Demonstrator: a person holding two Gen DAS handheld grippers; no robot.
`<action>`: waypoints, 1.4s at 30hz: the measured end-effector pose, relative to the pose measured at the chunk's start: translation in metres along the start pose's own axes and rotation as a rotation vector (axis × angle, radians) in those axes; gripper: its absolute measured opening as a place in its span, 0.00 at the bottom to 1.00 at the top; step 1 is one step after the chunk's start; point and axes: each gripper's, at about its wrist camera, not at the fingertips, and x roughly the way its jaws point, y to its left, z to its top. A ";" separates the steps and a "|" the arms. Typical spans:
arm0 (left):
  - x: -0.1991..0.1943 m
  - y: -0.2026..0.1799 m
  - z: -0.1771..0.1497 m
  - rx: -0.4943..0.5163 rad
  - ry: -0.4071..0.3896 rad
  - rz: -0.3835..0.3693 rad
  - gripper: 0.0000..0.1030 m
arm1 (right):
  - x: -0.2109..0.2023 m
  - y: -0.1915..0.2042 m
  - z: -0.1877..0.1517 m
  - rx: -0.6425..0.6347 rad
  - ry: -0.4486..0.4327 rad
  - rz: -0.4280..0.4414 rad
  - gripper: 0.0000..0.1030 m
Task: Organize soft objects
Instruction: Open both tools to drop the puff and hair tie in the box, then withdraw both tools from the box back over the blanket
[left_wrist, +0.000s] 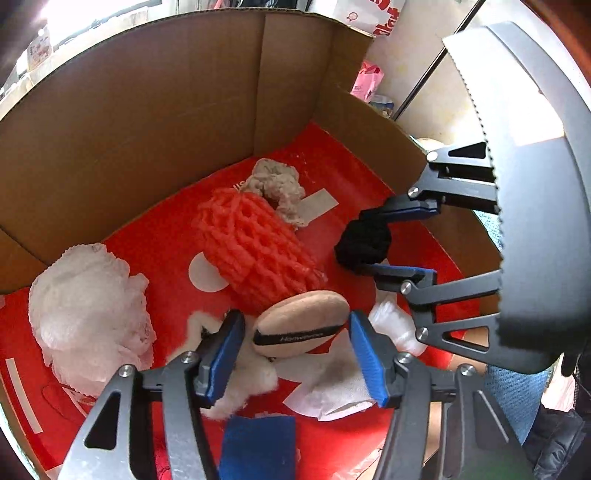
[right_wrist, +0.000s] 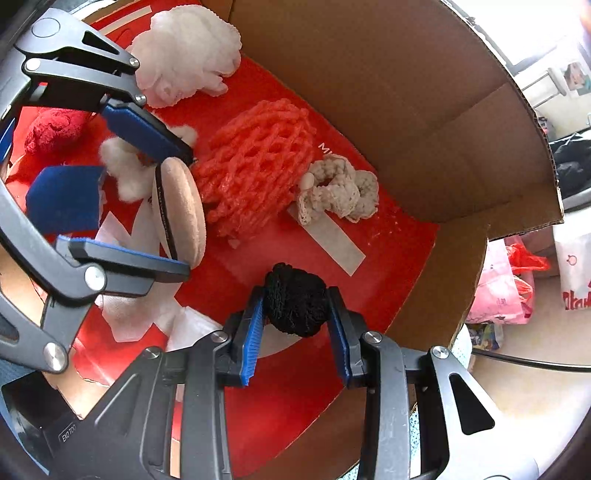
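Inside the cardboard box (left_wrist: 147, 122), on its red printed floor, both grippers point steeply down among the soft things. In the left wrist view the left gripper (left_wrist: 297, 352) has its blue-padded fingers (left_wrist: 225, 363) standing apart on either side of a tan powder puff (left_wrist: 301, 325) with a black band around its edge; gaps show between the pads and the puff, so nothing presses on it. The puff lies on a scrap of white fluff (left_wrist: 242, 391), at the near end of the orange foam net (left_wrist: 255, 247). To the right, the right gripper (right_wrist: 295, 325) has its fingers clamped on a black scrunchie (right_wrist: 295, 301), both pads tight against its sides (the bundle sits low, just over the red floor, though contact with the floor cannot be told). Beyond the net, towards the far wall, lies a beige crocheted scrunchie (left_wrist: 279, 188), touching the net's far end. A white foam net (left_wrist: 88, 310) is bunched at the left side, well apart from the puff. Nearest the camera lies a blue cloth piece (left_wrist: 258, 446). From the right wrist view a dark red knitted item (right_wrist: 53, 129) shows past the left gripper's upper finger, at the far left.
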 end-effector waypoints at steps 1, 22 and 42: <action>0.000 0.000 0.000 -0.001 -0.001 -0.001 0.62 | -0.001 0.003 0.000 0.001 0.002 0.001 0.33; -0.014 0.005 0.020 -0.078 -0.101 -0.053 0.69 | -0.013 0.004 -0.002 0.022 -0.027 -0.036 0.57; -0.124 -0.017 -0.062 -0.148 -0.310 0.088 0.95 | -0.113 0.003 -0.052 0.292 -0.256 -0.021 0.70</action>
